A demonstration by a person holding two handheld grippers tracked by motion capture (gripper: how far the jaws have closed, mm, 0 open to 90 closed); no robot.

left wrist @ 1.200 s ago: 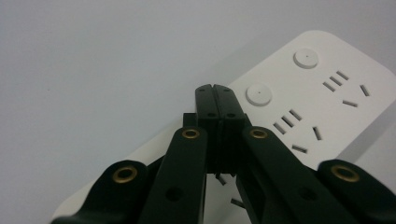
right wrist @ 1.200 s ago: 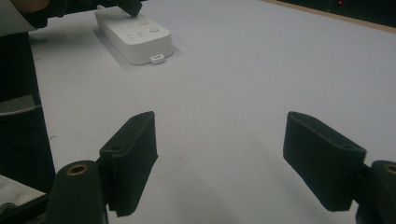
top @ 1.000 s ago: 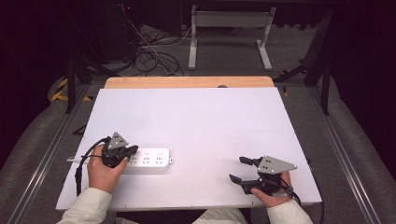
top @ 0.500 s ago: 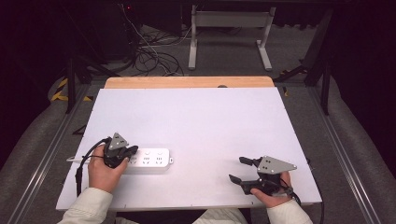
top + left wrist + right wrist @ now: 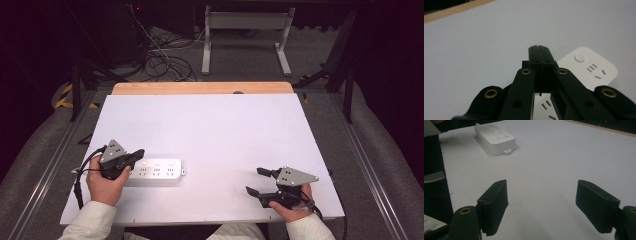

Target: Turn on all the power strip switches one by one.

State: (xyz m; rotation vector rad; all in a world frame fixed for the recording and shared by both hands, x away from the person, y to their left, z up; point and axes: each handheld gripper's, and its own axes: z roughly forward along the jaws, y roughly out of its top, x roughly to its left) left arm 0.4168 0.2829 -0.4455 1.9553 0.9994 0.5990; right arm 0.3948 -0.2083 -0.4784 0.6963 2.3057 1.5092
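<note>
Resting near the table's near right corner, the right gripper [image 5: 256, 181] lay low over the white table top [image 5: 215, 125] in the person's right hand [image 5: 292, 207], its jaws spread wide with bare surface between them; in the right gripper view the two black pads [image 5: 495, 203] stood well apart and held nothing. To the left, a little farther from the near edge, the left gripper [image 5: 137, 153] sat in the left hand [image 5: 105, 182] with its jaws pressed flat together, nothing caught between them, as the left gripper view showed with its own closed tips [image 5: 539, 51] meeting along one thin seam. Those closed tips hovered over the left end of the white power strip [image 5: 155, 171]; whether they touched it could not be told. The strip lay flat on the table top, lengthwise from left to right, its sockets and a round button facing up, well apart from the right gripper. Farther off, the table's wooden edge [image 5: 200, 88] ran along the far side, and beyond it a tangle of cables [image 5: 160, 60] lay on the floor beside a grey metal stand [image 5: 245, 30].
</note>
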